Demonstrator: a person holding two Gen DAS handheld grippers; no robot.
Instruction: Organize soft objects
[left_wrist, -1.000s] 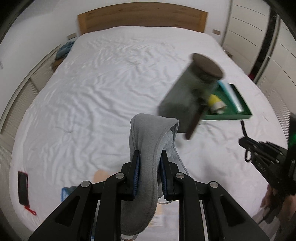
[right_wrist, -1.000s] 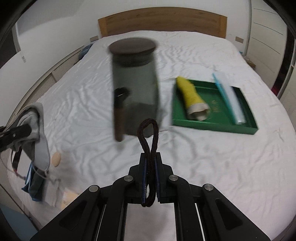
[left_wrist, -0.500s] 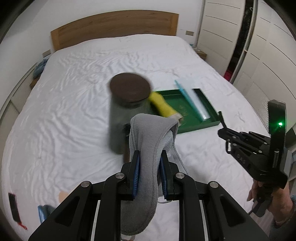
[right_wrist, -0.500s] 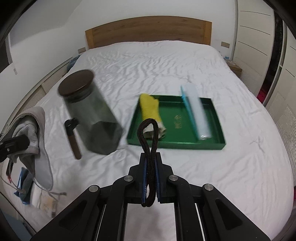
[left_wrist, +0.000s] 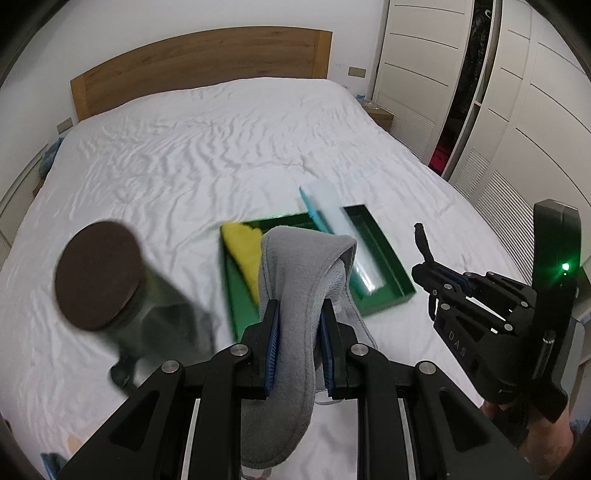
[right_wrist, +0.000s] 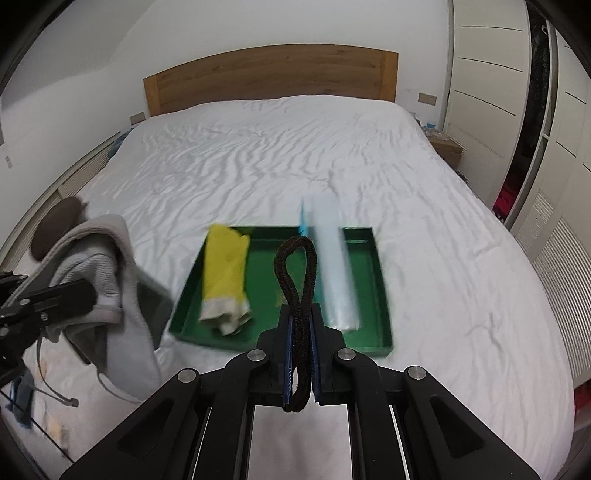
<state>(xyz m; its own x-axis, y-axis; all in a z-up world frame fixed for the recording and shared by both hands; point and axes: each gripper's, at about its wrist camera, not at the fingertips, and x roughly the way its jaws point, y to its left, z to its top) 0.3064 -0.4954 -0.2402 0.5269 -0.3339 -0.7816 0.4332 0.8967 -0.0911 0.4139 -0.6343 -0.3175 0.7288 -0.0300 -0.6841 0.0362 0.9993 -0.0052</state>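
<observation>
From the left wrist, the left gripper (left_wrist: 297, 343) is clenched on a grey cloth (left_wrist: 295, 280), a padded fold that arches above the pads and hangs below them. It hides part of the green tray (left_wrist: 384, 269) on the white bed (left_wrist: 221, 155). A yellow glove (left_wrist: 243, 247) and a pale blue roll (left_wrist: 332, 221) show in the tray, both blurred. At left stands a dark jar (left_wrist: 99, 277) with a brown lid, smeared by motion. At right the right gripper (left_wrist: 430, 275) appears side-on, a person's hand (left_wrist: 543, 439) under it, cut off by the edge.

From the right wrist, the right gripper (right_wrist: 300, 343) grips a dark cord loop (right_wrist: 295, 266) that stands upright above the pads. Here the tray (right_wrist: 376, 288) lies whole, the glove (right_wrist: 225, 273) in its left half and the roll (right_wrist: 332, 269) along its right. The left gripper (right_wrist: 55, 299) shows at the left edge, with the cloth (right_wrist: 114, 280) draped over it and covering most of the jar (right_wrist: 55, 221).
</observation>
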